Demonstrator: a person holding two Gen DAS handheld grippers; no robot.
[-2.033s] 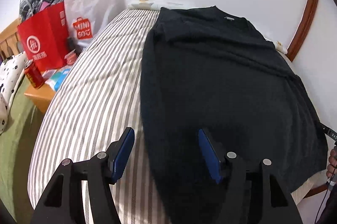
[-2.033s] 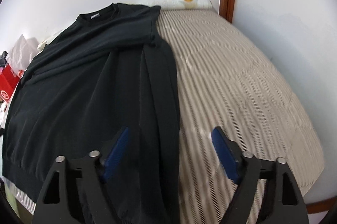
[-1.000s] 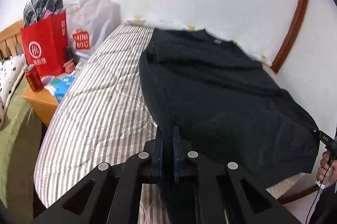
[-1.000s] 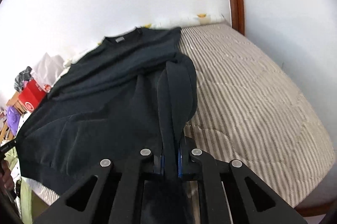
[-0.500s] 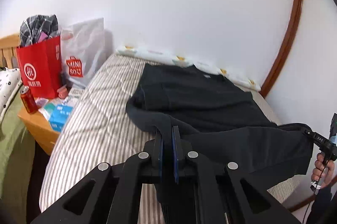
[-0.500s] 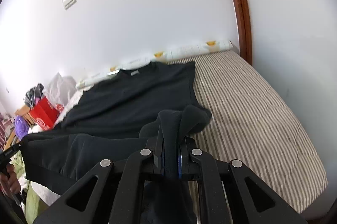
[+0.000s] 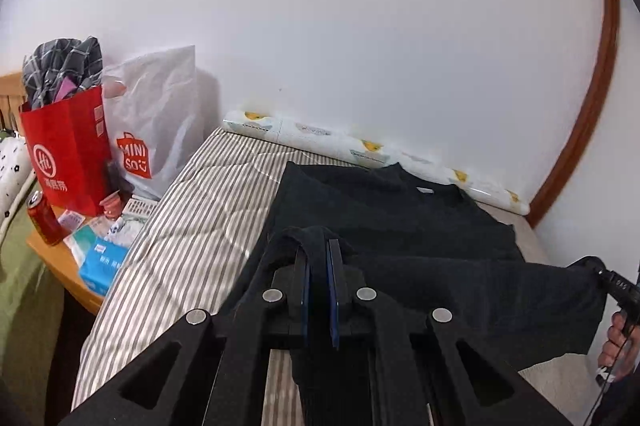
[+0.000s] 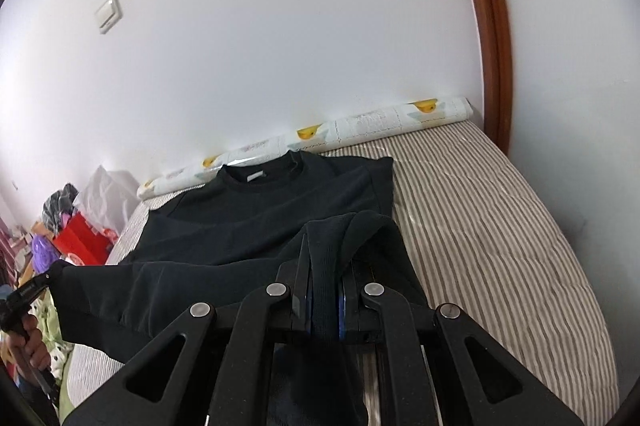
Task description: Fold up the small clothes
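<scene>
**Black sweater lifted by its hem, both tools clamped**

Left tool (image 7: 318,254) closed tight on a bunched corner of the black sweater (image 7: 392,209), blue pads pressed against the knit with cloth pinched between them. Right tool (image 8: 325,266) likewise clamped on the opposite hem corner of the same sweater (image 8: 272,214), a thick ribbed fold squeezed between its pads and draping over the fingertips.

Hem edge raised off the bed (image 7: 192,226) and stretched in a sagging band between the two tools; collar end and shoulders lying flat on the striped mattress (image 8: 500,226), neck opening with its small white label toward the wall. Lower body of the garment hanging below the lifted edge, partly doubled over the flat upper half.

Far tip of the right tool visible at the right margin of the left view, gripped in a hand (image 7: 618,342); far tip of the left tool at the left margin of the right view, also held by a hand (image 8: 28,342).

Along the wall, a rolled white mat with yellow prints (image 7: 360,145). Beside the bed on the left, a red paper bag (image 7: 66,149) stuffed with plaid cloth, a white Miniso bag (image 7: 156,129), a red drink can (image 7: 44,218) and a blue tissue pack (image 7: 102,266) on a wooden nightstand (image 7: 60,258). Light switch (image 8: 108,13) on the wall above.
</scene>
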